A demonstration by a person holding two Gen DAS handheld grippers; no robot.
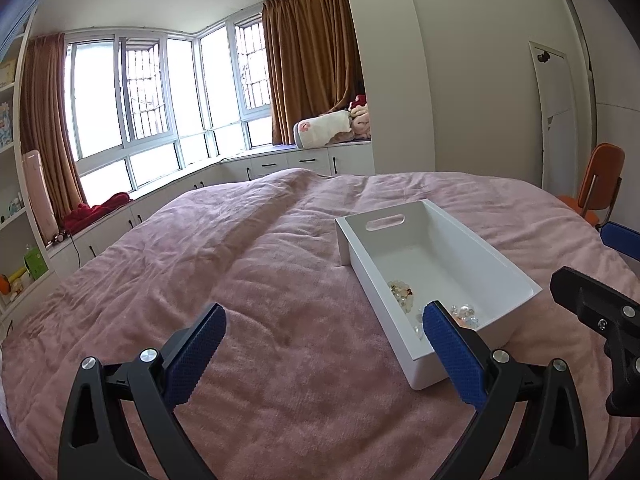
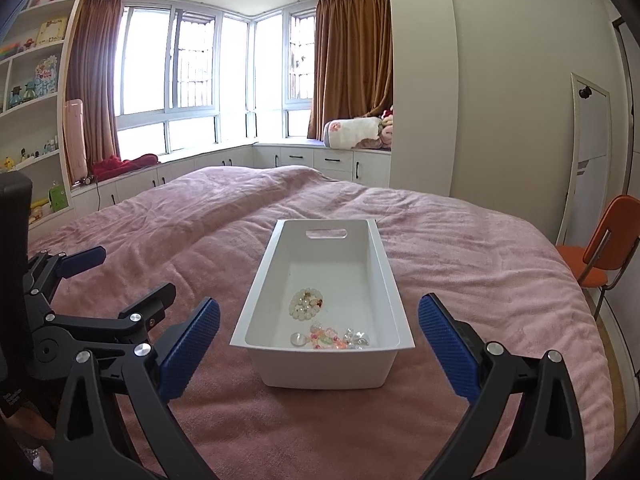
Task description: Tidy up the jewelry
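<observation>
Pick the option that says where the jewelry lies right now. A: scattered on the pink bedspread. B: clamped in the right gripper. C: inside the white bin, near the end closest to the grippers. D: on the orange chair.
C: the pale bead bracelet and the clear and colored beads lie on the floor of the white bin, at its near end.

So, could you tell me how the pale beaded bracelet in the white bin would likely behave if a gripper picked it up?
The pale beaded bracelet lies as a loose coil of round beads, so it would probably drape limply. The smooth beads may slip between pads. It looks light, and the white bin should contain any drop.
</observation>
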